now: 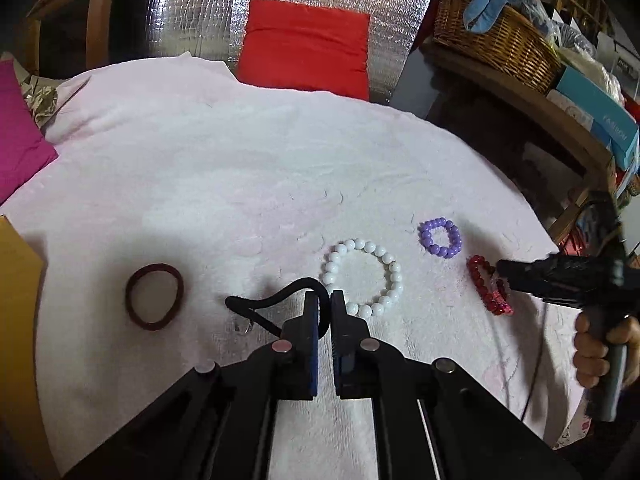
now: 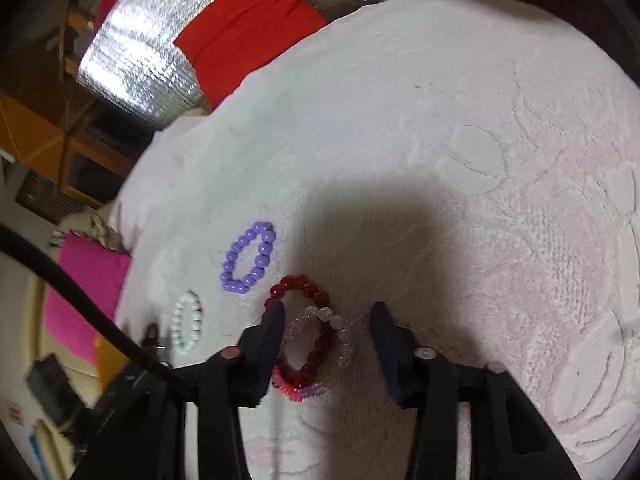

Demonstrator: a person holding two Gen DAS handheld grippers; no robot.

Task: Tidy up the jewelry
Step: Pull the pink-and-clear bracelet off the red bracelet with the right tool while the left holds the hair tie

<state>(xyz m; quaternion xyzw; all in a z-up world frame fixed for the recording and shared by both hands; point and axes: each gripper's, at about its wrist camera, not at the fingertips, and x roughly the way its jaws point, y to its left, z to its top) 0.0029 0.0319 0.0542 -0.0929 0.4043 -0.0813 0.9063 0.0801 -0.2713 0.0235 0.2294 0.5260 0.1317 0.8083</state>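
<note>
On the pale pink towel lie a maroon hair tie, a white bead bracelet, a purple bead bracelet and a red bead bracelet. My left gripper is shut on a black hair tie whose loop trails left on the towel. My right gripper is open and straddles the red bracelet, which overlaps a clear bead bracelet. The purple bracelet and the white bracelet lie to its left.
A red cushion leans on a silver foil panel behind the towel. A wicker basket and boxes stand on a wooden shelf at the right. A magenta cushion lies at the left edge.
</note>
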